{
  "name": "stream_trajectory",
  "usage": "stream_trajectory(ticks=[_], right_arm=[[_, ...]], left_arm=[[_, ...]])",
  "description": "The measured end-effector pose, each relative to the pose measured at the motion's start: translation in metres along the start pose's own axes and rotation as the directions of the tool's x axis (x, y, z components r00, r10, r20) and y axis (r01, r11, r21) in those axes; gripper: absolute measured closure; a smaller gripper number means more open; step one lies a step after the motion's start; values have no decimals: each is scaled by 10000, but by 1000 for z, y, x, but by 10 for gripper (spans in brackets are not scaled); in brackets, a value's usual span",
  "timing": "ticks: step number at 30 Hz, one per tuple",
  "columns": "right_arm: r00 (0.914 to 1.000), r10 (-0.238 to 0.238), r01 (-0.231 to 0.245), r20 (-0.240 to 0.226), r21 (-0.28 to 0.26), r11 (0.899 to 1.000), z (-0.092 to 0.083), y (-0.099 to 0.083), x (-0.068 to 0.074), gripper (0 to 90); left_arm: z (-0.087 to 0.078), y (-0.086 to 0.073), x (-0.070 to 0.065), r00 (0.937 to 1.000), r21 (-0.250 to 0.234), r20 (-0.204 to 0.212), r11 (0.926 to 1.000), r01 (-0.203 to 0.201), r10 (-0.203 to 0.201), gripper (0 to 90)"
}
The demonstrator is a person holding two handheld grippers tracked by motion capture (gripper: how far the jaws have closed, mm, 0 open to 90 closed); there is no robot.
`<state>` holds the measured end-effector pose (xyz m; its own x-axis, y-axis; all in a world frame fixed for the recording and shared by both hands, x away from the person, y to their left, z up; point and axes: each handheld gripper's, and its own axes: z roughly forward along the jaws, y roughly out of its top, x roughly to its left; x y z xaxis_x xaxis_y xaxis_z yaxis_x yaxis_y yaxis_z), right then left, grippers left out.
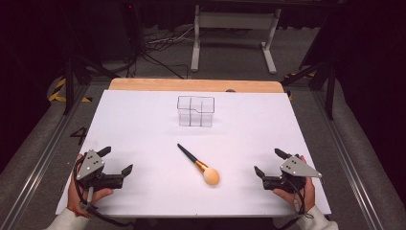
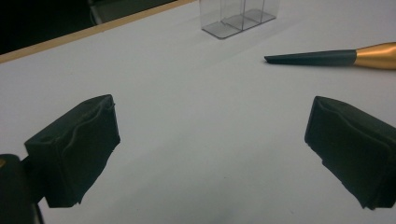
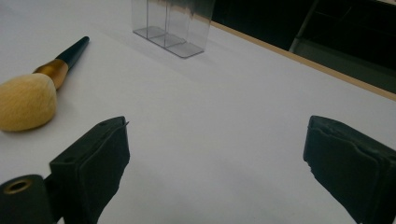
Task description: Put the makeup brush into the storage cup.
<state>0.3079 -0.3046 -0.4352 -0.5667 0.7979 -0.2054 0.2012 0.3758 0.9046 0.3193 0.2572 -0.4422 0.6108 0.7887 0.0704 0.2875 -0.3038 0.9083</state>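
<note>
A makeup brush (image 1: 197, 165) lies on the white table top (image 1: 143, 124), with a black handle, a gold ferrule and a round tan head pointing toward the person. Its handle (image 2: 322, 57) shows at the upper right of the left gripper view; its head (image 3: 25, 108) shows at the left of the right gripper view. A clear plastic organizer (image 1: 196, 111) with several compartments stands upright behind it. My left gripper (image 1: 116, 161) rests at the front left, open and holding nothing. My right gripper (image 1: 269, 163) rests at the front right, open too, its jaws wide apart over bare table.
The white sheet covers a wooden table whose far edge (image 1: 191, 85) shows behind the organizer (image 2: 240, 16). Beyond are a dark floor with cables (image 1: 158, 45) and a white stand's legs (image 1: 234, 43). Metal rails (image 1: 43, 153) run along both sides.
</note>
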Motion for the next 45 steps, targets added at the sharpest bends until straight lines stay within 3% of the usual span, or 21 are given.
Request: stream_trajectory(ticks=[5,8,12,16,22,26,30,40,45], right_arm=[[9999,128,-127,-43,75,9999,0,-2,-2,78],[9998,206,-205,-47,160,9997,1,-2,-3,78],[9993,355,-353,-69,263,9990,5,0,-4,78],[9978,593,-583,-298,321,9978,14,3,-6,76],[9950,560,-505,-826,670,9965,25,7,-1,77],[9852,1172,-1048,-1254,1008,9894,30,17,-3,75],[9736,1703,-1421,-1517,1807,9732,40,33,-5,79],[9592,1392,-686,-2463,2748,9591,67,82,9,104],[9520,1238,-237,-2800,3357,9417,82,94,23,92]], left_arm=[[2,0,0,10000,56,-36,10000,58,-58,33],[5,-2,2,9996,338,72,9991,260,-263,25],[0,-5,-1,9999,415,135,9991,78,-83,31],[-7,-8,-1,9999,451,14,9989,107,-108,28],[-9,-9,-4,9999,552,-39,9984,-105,108,30],[-9,-12,-6,9998,716,21,9972,-217,216,32],[-7,-13,-7,9995,890,41,9955,-320,318,33],[-5,-13,-11,9986,992,156,9937,-527,514,33],[-5,-13,-12,9985,1009,169,9935,-527,513,33]])
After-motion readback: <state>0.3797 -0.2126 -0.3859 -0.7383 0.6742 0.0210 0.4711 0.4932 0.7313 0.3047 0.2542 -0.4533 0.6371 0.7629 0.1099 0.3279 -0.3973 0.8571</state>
